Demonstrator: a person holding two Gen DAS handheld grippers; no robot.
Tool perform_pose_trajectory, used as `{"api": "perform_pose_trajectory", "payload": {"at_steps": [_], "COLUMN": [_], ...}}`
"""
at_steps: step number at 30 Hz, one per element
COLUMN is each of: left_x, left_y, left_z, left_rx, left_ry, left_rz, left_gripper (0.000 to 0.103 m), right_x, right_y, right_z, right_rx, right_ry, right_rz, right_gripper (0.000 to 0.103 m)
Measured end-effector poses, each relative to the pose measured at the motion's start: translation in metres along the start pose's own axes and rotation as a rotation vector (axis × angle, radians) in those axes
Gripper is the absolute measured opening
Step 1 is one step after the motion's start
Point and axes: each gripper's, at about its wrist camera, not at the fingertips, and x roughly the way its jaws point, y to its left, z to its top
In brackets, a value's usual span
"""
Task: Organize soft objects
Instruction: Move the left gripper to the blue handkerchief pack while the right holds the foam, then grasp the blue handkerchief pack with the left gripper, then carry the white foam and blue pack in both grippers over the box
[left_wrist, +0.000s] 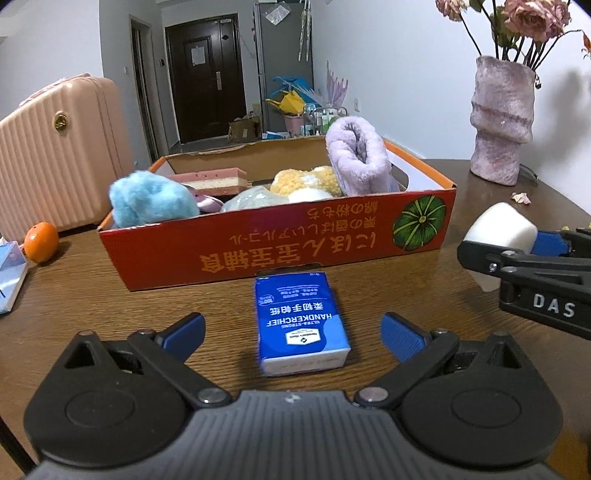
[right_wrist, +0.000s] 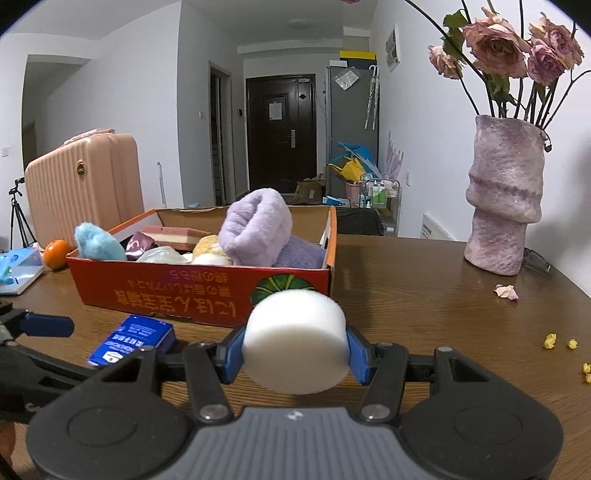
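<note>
1. On the wooden table (left_wrist: 424, 254): red cardboard box (left_wrist: 280, 243), open top, printed front wall facing both cameras.
2. Box contents: blue fluffy toy (left_wrist: 151, 201) at the left end, pink layered sponge (left_wrist: 210, 181) behind it, yellow-and-white plush (left_wrist: 306, 181) mid-box, lilac fuzzy roll (left_wrist: 356, 160) standing up at the right end and poking above the rim. Pale bluish item (left_wrist: 255, 199) sits between the blue toy and the plush; can't tell what it is.
3. Left gripper (left_wrist: 291, 332): jaws wide apart, nothing gripped. Blue pads (left_wrist: 400, 336) sit on either side of the blue tissue pack (left_wrist: 299, 325) without touching it.
4. Tissue pack lies flat on the table just in front of the box, long axis pointing toward the box wall.
5. Right gripper (right_wrist: 295, 350): jaws partly closed, blue pads pressing both sides of the white foam cylinder (right_wrist: 295, 341). Foam is held off the table, in front of the box's right front corner.
6. From the left wrist view, right gripper (left_wrist: 498, 240) and white foam (left_wrist: 506, 225) come in from the right edge, level with the box front.
7. Off to the side: orange (left_wrist: 41, 242) left of the box, pink suitcase (left_wrist: 55, 155) behind it, purple vase (right_wrist: 504, 199) with dried roses at far right, loose petal (right_wrist: 506, 291) near its base.
</note>
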Motion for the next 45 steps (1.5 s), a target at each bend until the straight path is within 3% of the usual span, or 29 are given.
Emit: {"api": "perform_pose_trajectory", "payload": {"at_steps": [9, 18, 20, 29, 45], "left_x": [0.018, 0.023, 0.024, 0.02, -0.033], "left_y": [-0.001, 0.0, 0.002, 0.008, 0.019], "left_z": [0.004, 0.001, 0.0, 0.0, 0.016], "left_rx": [-0.009, -0.009, -0.014, -0.038, -0.04], "left_ry": [0.029, 0.059, 0.067, 0.053, -0.118], "left_rz": [-0.01, -0.041, -0.043, -0.06, -0.131], "left_gripper": [0.103, 0.071, 0.059, 0.054, 0.053], "right_x": [0.002, 0.002, 0.002, 0.003, -0.006], "right_y": [-0.003, -0.003, -0.003, -0.002, 0.003], "right_z": [-0.001, -0.002, -0.002, -0.003, 0.01], "right_rx": [0.003, 0.001, 0.001, 0.001, -0.028], "right_ry": [0.008, 0.01, 0.01, 0.011, -0.057], "right_rz": [-0.007, -0.007, -0.007, -0.004, 0.018], "right_gripper": [0.055, 0.055, 0.055, 0.055, 0.055]}}
